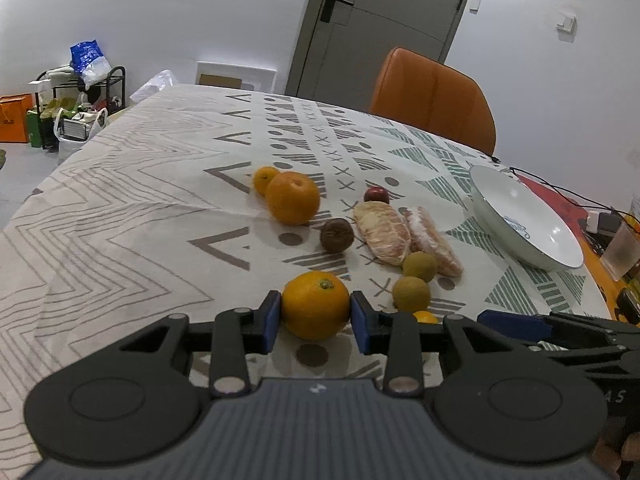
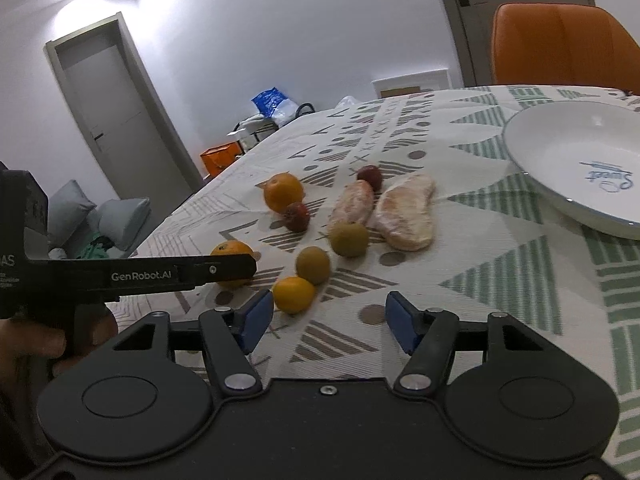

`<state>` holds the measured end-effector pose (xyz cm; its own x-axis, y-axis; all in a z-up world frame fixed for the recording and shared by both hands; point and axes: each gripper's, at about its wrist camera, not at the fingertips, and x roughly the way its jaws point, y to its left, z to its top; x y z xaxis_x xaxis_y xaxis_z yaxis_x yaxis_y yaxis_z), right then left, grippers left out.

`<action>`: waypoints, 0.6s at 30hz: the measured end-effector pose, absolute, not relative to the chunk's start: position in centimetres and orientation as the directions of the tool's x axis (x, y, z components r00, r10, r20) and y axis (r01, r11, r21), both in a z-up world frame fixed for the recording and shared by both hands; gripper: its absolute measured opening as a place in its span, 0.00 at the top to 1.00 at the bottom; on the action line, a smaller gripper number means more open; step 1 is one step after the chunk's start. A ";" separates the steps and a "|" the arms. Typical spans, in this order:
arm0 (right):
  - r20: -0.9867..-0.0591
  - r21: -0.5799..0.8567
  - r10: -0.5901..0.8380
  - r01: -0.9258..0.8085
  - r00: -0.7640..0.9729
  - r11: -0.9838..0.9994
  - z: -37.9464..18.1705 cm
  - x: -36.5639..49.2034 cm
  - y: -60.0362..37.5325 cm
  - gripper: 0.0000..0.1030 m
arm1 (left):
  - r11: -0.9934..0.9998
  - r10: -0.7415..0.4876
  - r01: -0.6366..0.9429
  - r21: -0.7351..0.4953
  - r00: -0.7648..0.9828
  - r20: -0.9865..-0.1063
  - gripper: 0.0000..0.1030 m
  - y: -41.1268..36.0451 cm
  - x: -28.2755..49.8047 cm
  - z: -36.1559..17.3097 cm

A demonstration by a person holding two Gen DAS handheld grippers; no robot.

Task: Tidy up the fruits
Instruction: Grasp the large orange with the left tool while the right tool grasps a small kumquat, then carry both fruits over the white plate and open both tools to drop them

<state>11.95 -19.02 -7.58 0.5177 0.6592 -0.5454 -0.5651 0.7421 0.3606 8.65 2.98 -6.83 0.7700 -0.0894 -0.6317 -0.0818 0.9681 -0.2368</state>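
Left gripper (image 1: 316,318) clenched on orange (image 1: 316,305), both blue pads pressed against its sides, fruit low over patterned tablecloth (image 1: 120,216). Right gripper (image 2: 329,316) released, jaws spread wide, nothing between; small yellow-orange fruit (image 2: 294,294) just at 11 o'clock of left pad. Two green-brown round fruits (image 2: 349,238) beyond at 12. Two peeled pomelo segments (image 2: 406,216) farther at 12–1 o'clock. White bowl (image 2: 560,152) at 2 o'clock, no fruit inside.
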 end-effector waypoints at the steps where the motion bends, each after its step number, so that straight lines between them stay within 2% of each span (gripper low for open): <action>1: -0.546 0.360 0.661 -0.568 0.514 0.740 -7.6 12.0 -18.7 0.40 | 0.968 -0.087 -0.085 -0.238 0.771 -0.631 0.65 3.1 8.5 -6.8; 10: -0.548 0.346 0.673 -0.597 0.497 0.723 -7.7 12.0 -16.4 0.42 | 0.965 -0.061 -0.115 -0.236 0.777 -0.627 0.65 4.4 7.4 -6.5; 13: -0.547 0.343 0.673 -0.600 0.498 0.723 -7.7 12.1 -16.0 0.49 | 0.964 -0.056 -0.120 -0.236 0.779 -0.625 0.65 4.6 7.1 -6.4; 18: -0.551 0.345 0.670 -0.595 0.498 0.726 -7.9 12.4 -15.9 0.75 | 0.964 -0.055 -0.121 -0.237 0.781 -0.622 0.65 4.5 6.9 -6.4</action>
